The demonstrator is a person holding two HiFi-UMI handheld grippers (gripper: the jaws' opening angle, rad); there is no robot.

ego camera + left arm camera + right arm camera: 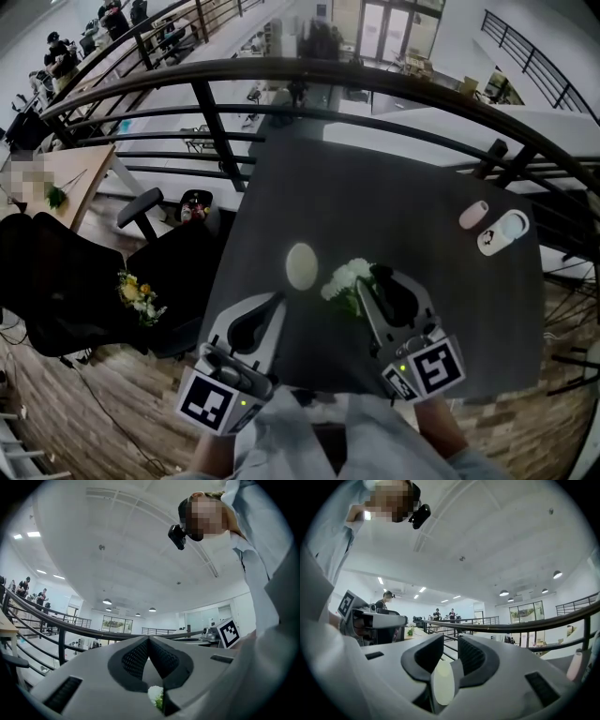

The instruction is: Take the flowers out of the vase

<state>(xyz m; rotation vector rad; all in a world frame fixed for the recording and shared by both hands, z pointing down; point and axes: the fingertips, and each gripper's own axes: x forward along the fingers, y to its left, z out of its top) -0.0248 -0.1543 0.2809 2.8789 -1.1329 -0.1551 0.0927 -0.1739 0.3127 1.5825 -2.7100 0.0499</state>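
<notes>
With left gripper (149, 641) fingers closed empty and right gripper (450, 639) fingers slightly apart on nothing, I'd pinch the light, crushable white flower bunch (349, 278), beside the cream oval vase (301, 265), by its green stems (352, 302).

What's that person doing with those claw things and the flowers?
A person holds a gripper in each hand over a dark table. The right gripper has its jaws a little apart, right beside a bunch of white flowers. The flowers are next to the cream vase. I can't tell whether that gripper is actually pinching the stems. The left gripper is shut and holds nothing, waiting near the vase.
</notes>
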